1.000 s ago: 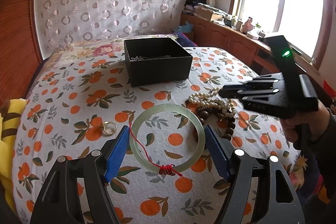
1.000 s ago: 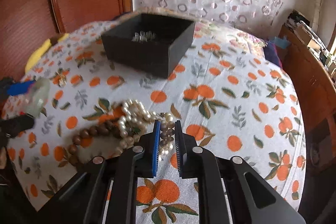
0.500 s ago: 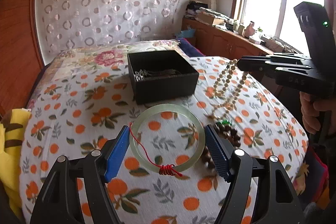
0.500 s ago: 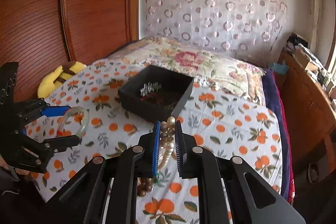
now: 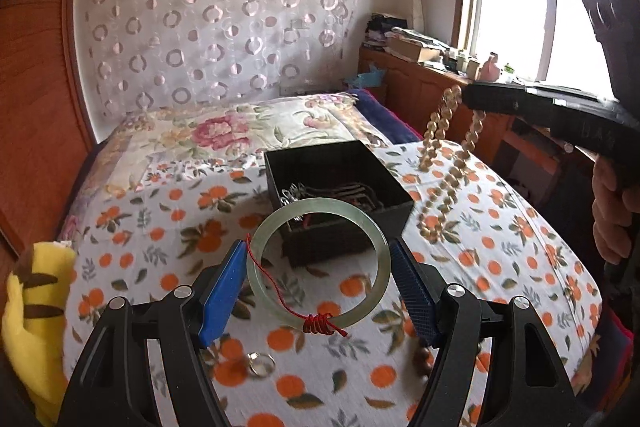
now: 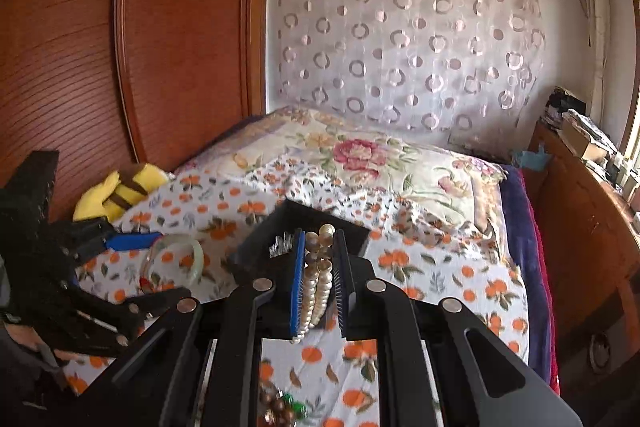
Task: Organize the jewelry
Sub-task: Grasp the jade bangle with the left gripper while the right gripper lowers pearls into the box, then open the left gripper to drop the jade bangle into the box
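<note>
My left gripper (image 5: 318, 275) is shut on a pale green jade bangle (image 5: 376, 247) with red thread wound on it, held in the air in front of the black open box (image 5: 394, 187). The box holds silver and dark jewelry. My right gripper (image 6: 318, 255) is shut on a pearl necklace (image 6: 318, 283), which hangs in loops (image 5: 440, 167) above the bed, right of the box. The bangle also shows in the right wrist view (image 6: 196, 251). A gold ring (image 5: 262, 363) and brown wooden beads (image 6: 280, 407) lie on the bedspread.
The bed has an orange-print spread (image 5: 160, 227) and a floral quilt (image 5: 224, 131) behind. A yellow striped plush (image 5: 28, 311) lies at the left edge. A wooden sideboard (image 5: 424, 87) with clutter stands at the right under the window.
Both grippers have risen higher above the bed. The pearl necklace is lifted clear of the brown beads. The bangle has moved up toward the box.
</note>
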{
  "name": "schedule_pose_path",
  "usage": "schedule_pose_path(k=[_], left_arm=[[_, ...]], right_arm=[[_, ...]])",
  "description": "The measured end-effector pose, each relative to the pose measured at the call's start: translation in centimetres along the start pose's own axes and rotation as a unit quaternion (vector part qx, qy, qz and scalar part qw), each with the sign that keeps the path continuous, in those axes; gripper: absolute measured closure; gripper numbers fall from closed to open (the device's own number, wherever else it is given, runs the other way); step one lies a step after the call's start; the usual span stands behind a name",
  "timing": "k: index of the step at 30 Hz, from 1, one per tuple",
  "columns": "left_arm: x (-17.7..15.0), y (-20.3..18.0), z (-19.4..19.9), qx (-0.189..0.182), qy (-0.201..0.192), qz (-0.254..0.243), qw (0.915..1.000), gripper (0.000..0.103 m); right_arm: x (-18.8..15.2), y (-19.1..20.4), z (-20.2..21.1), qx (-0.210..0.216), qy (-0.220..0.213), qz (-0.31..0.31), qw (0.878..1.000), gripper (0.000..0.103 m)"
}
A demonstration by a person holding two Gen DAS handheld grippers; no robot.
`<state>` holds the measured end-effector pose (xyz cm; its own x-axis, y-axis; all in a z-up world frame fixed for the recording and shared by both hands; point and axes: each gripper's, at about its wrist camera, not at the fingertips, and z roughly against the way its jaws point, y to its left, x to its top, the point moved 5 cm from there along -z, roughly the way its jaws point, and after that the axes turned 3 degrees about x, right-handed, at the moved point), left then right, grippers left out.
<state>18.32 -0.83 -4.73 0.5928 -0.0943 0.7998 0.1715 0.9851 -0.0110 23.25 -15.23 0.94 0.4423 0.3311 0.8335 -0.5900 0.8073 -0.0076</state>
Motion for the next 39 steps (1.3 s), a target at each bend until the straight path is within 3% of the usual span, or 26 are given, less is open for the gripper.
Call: schedule_pose_path(k=[10, 20, 35, 39], left_arm=[[1.9, 0.7, -1.9, 0.010, 0.002, 0.001, 0.9999, 0.034], [3.3, 0.4, -4.5, 0.010, 0.013, 0.006, 0.9998, 0.034], [4.9, -1.9, -10.1, 0.018, 0.042, -0.003, 0.9989, 0.034], [4.4, -2.0, -10.1, 0.020, 0.042, 0.006, 0.9989, 0.026]], right_arm=[[3.2, -0.4, -3.5, 0.000, -0.013, -0.033, 0.999, 0.088], [-1.1, -2.4, -7.6, 0.023, 0.051, -0.095, 0.994, 0.084], [-6.2, -5.0, -4.5, 0.007, 0.059, -0.094, 0.994, 0.084], [-7.7, -5.4, -3.9, 0.015, 0.060, -0.102, 0.993, 0.084]])
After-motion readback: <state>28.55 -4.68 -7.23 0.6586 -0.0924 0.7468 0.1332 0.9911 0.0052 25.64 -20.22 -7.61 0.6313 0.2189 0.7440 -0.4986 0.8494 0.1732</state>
